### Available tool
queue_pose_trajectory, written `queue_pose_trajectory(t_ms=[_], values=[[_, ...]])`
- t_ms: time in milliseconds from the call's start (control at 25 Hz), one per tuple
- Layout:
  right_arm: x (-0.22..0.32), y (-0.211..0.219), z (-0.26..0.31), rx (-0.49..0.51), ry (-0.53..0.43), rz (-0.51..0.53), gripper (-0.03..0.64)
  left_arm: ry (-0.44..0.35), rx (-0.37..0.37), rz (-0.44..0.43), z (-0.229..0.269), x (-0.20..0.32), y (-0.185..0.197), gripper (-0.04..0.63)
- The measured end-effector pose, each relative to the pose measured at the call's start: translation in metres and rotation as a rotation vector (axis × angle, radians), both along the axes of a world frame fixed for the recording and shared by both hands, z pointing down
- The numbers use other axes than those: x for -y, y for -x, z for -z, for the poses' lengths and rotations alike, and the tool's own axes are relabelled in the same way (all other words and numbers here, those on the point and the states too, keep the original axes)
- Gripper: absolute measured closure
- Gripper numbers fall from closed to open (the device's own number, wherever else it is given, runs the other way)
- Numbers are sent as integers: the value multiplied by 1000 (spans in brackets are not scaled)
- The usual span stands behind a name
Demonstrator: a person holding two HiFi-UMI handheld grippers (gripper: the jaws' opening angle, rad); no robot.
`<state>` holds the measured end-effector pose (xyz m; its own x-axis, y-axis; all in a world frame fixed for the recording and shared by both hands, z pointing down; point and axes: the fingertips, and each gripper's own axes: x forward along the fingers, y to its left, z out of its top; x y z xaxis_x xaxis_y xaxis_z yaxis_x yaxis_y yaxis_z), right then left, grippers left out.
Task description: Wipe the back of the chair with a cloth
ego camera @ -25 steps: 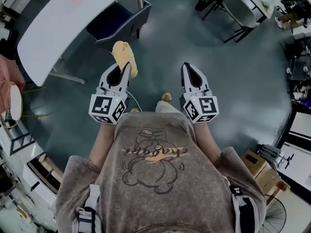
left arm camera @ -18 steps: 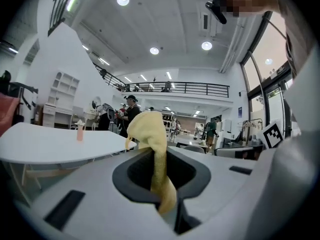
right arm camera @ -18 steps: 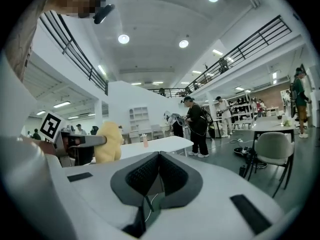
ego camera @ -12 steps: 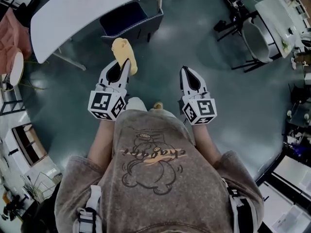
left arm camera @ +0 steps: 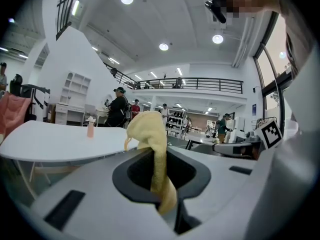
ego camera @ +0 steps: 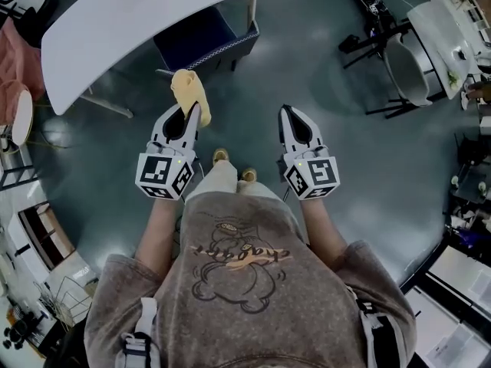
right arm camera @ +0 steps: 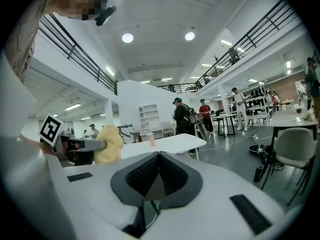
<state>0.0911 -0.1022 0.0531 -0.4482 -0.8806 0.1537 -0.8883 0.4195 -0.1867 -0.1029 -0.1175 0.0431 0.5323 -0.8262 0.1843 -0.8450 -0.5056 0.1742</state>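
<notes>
Chair (ego camera: 205, 41) nearer now; left tongs (ego camera: 200, 107) clamp cloth (ego camera: 187, 90).

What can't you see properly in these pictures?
- The chair: in the head view the white table covers part of it, so its back cannot be told from its seat.
- The cloth: in the left gripper view its lower end vanishes between the shut jaws of the left gripper.
- The pink bottle on the table: too small to identify in any view.
</notes>
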Motion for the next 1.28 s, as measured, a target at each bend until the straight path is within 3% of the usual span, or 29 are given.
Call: queue_pose_trajectory(t_ms=[280,480,840,1280], values=[[35,-3,-39,25,1,30,592,-15,-6,11,-41,39,-3,545],[54,7,-101,34,6,103,592,-43,20,25,-95,50,-3,545],[83,23,-227,76,0,143,592,-98,15,68,-209,65,1,545],[107,47,-363,131,-119,206,592,-237,34,64,-350,72,6,545]])
